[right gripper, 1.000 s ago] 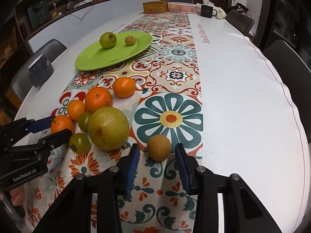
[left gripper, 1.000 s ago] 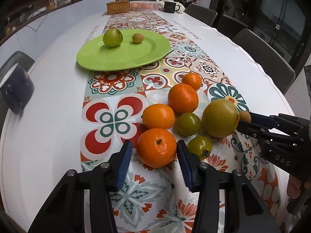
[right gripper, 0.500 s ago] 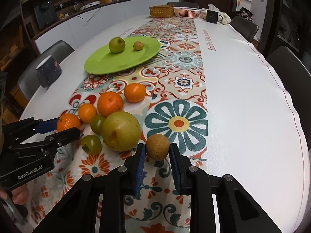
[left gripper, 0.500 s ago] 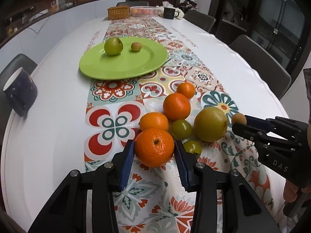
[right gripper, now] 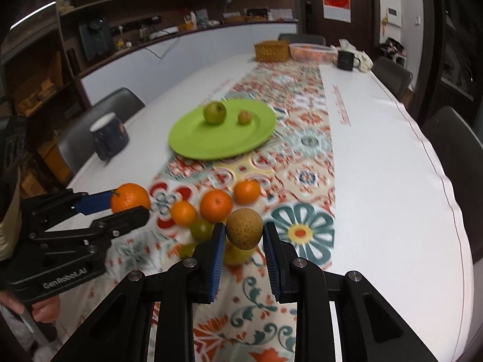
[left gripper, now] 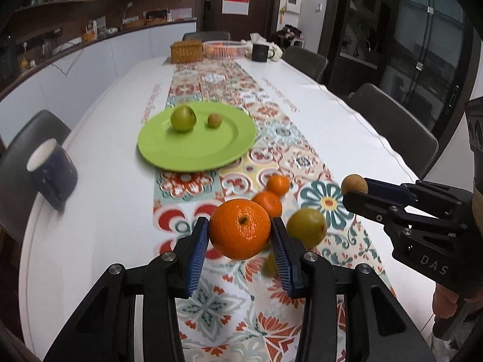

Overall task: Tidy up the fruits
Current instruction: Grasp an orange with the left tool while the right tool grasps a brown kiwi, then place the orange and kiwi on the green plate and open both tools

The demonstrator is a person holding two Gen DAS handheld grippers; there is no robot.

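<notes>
Seen along the left tool (left gripper: 240, 242), the large orange (left gripper: 240, 228) sits clamped between the two blue pads, which are closed just to its width, and it is lifted clear of the patterned runner (left gripper: 211, 301). Ahead and a little to the left lies the green plate (left gripper: 196, 157), already carrying a green apple (left gripper: 183, 118) and a small brown fruit (left gripper: 214, 119) — so the plate is straight up the worktop (left gripper: 90, 211) from this tool, with the loose oranges (left gripper: 270, 203) and a yellow-green fruit (left gripper: 306, 225) below and to the right. The right tool (left gripper: 356, 189) shows at the right edge, pinching a small brown fruit of its own.

From the right wrist, the right tool (right gripper: 244, 241) is closed on that round brown fruit (right gripper: 244, 228), also held above the cloth. Here the plate (right gripper: 193, 147) lies forward and to the left, the apple (right gripper: 214, 113) on its far half. The left tool (right gripper: 132, 208) with its orange (right gripper: 129, 197) sits further left — judging by this, it has the straighter line to the plate's open near rim, while the right one must cross over the remaining fruit pile.
</notes>
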